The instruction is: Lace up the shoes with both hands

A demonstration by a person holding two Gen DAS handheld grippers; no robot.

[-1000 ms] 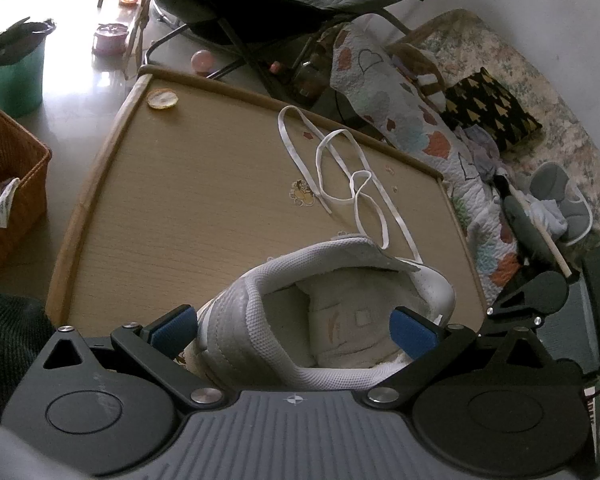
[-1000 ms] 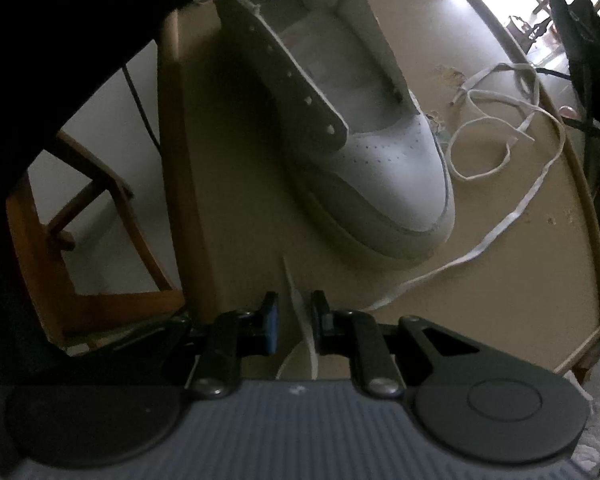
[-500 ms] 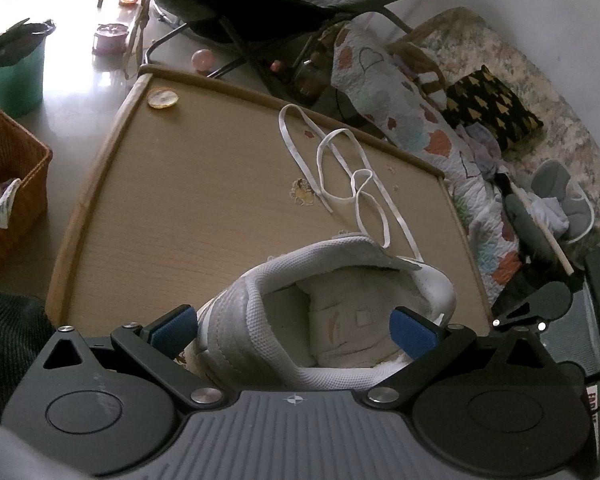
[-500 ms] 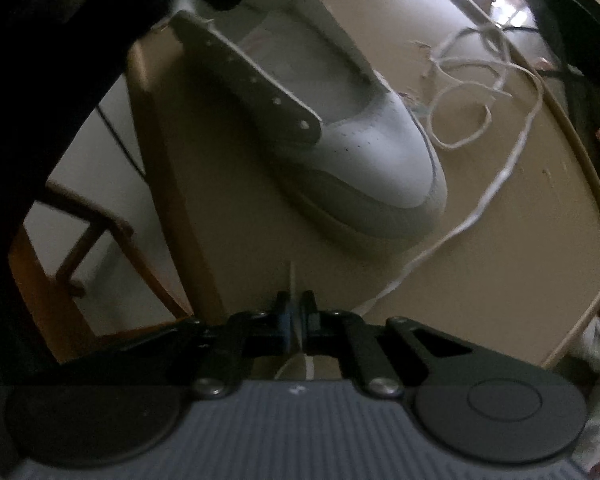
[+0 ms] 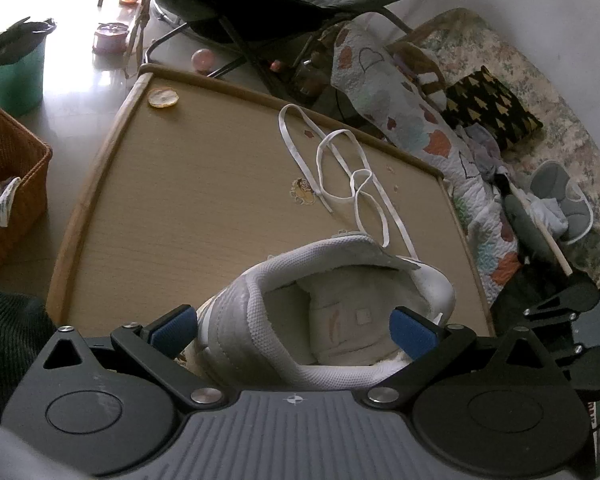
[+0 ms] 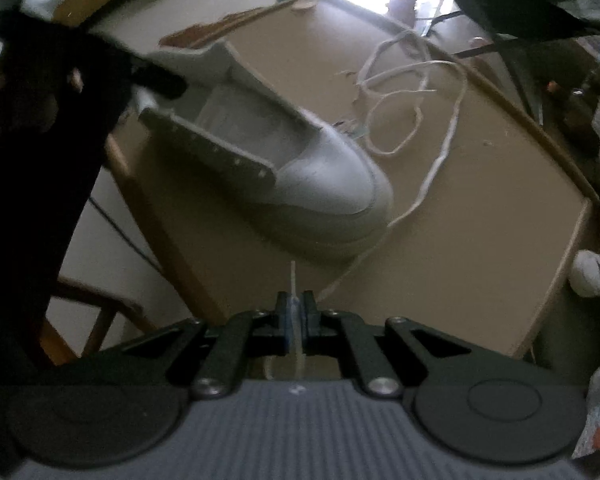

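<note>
Your left tongs (image 5: 294, 330) stand spread wide around the heel of the white sneaker (image 5: 320, 312). One blue pad sits just outside the collar on the left. The other sits at the right side of the opening, and whether either pad presses the shoe you cannot tell. The sneaker rests on the counter (image 5: 180, 208), toe pointing away from those tongs. Its padded collar is soft and will give under a squeeze, so the firmer heel wall is the better hold for steadying it. It looks light enough to slide if tugged.

Beyond the toe, the white shoelace (image 5: 340, 184) lies in loose loops on the counter. It is flat, limp and thin, so it will flop and twist.

Your right tongs (image 6: 295, 312) are closed on one end of that shoelace (image 6: 420, 128), with a short stiff tip poking out ahead of the pads. The sneaker (image 6: 300, 172) lies just ahead of them, its near row of eyelets (image 6: 216, 148) showing bare. Keep the grip close to the tip, since only that short length is stiff enough to steer.
</note>
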